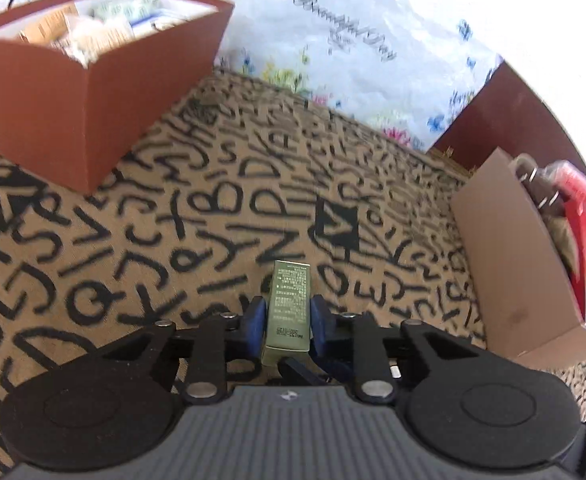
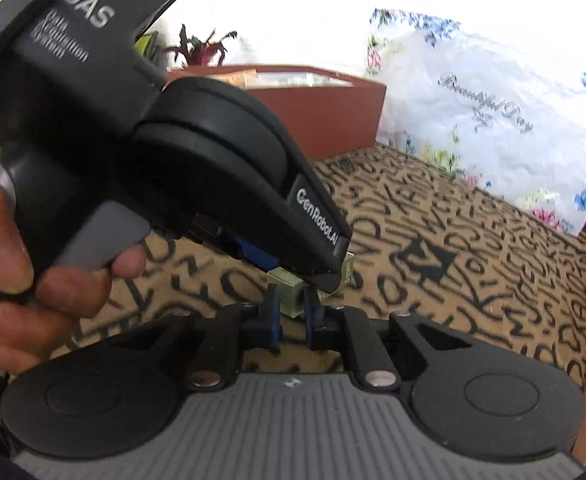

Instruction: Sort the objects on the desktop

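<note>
In the left wrist view my left gripper (image 1: 287, 312) is shut on a small olive-green box (image 1: 289, 304) with printed text, held above the letter-patterned cloth. In the right wrist view the left gripper's body (image 2: 165, 152) fills the upper left, held by a hand. The same green box (image 2: 293, 294) shows under its tip, between the blue pads of my right gripper (image 2: 293, 312). The right pads stand narrowly apart around the box's end; whether they press it is unclear.
A brown box (image 1: 93, 92) full of packets stands at the back left. A tan cardboard box (image 1: 525, 264) with red packaging stands at the right. A white flowered plastic bag (image 1: 353, 48) lies at the back. The patterned cloth (image 1: 173, 220) covers the table.
</note>
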`<move>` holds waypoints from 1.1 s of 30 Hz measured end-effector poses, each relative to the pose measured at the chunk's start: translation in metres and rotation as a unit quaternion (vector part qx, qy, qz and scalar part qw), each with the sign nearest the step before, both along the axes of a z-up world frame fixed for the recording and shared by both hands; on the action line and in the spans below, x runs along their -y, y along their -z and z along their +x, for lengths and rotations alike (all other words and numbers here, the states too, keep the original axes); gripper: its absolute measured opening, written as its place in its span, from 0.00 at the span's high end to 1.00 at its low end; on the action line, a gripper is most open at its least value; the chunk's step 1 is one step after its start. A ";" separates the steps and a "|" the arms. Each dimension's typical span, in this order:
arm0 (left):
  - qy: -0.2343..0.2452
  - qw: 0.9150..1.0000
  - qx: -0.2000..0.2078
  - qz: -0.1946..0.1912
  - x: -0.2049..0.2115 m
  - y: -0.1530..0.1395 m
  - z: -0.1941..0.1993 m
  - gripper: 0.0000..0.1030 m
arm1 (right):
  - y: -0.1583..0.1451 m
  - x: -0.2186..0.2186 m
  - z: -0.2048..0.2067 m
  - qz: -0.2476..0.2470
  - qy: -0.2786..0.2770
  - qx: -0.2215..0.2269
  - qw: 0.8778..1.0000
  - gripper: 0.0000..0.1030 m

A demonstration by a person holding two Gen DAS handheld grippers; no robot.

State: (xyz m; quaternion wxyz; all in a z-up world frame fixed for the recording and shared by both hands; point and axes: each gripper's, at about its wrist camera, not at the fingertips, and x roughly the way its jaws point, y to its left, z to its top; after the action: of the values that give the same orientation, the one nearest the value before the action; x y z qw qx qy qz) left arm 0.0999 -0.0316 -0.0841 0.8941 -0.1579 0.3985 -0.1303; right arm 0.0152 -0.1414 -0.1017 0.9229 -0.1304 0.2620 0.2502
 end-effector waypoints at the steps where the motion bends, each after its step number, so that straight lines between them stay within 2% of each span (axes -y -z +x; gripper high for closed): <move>1: -0.001 1.000 0.005 -0.003 -0.003 -0.003 0.000 0.76 | -0.003 -0.002 0.000 -0.002 -0.003 0.006 1.000 0.91; 5: -0.011 1.000 0.011 -0.011 -0.014 -0.006 -0.001 0.77 | -0.012 -0.010 -0.001 -0.007 -0.012 0.022 1.000 0.92; 11: -0.001 0.999 -0.031 -0.015 -0.023 0.012 0.005 0.78 | 0.003 -0.013 -0.002 -0.017 0.001 -0.007 1.000 0.89; 13: -0.003 0.999 -0.031 -0.014 -0.023 0.014 0.006 0.73 | 0.009 -0.015 -0.004 -0.026 0.002 -0.016 1.000 0.87; 14: -0.004 0.999 -0.030 -0.011 -0.023 0.014 0.006 0.67 | 0.011 -0.016 -0.004 -0.029 0.001 -0.021 0.999 0.79; 15: -0.004 1.000 -0.029 -0.010 -0.023 0.015 0.005 0.64 | 0.012 -0.016 -0.004 -0.028 0.001 -0.025 0.999 0.62; 16: -0.004 0.999 -0.030 -0.012 -0.024 0.015 0.006 0.64 | 0.013 -0.017 -0.002 -0.026 0.004 -0.026 0.999 0.56; 20: 0.000 0.999 -0.033 -0.012 -0.021 0.016 0.007 0.66 | 0.014 -0.024 0.001 -0.018 0.003 -0.021 1.000 0.56; 22: 0.004 1.000 -0.030 -0.007 -0.020 0.016 0.007 0.74 | 0.015 -0.028 0.008 -0.017 0.008 -0.017 1.000 0.57; 23: 0.004 1.000 -0.031 -0.004 -0.021 0.016 0.008 0.78 | 0.016 -0.029 0.011 -0.015 0.011 -0.019 1.000 0.62; 24: 0.003 1.000 -0.029 -0.003 -0.021 0.016 0.007 0.78 | 0.016 -0.029 0.013 -0.012 0.013 -0.023 1.000 0.64; 28: -0.006 1.000 0.004 -0.005 -0.026 -0.004 -0.001 0.78 | 0.006 -0.033 0.008 -0.021 0.008 0.003 1.000 0.65; 33: -0.035 0.994 0.101 0.012 -0.042 -0.058 -0.009 0.78 | -0.040 -0.046 0.013 -0.009 -0.012 0.078 0.997 0.65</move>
State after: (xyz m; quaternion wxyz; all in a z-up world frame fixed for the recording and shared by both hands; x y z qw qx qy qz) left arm 0.0904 0.0100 -0.0256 0.9355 -0.1468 0.3020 -0.1094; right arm 0.0284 -0.0957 -0.0616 0.9363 -0.1609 0.1899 0.2477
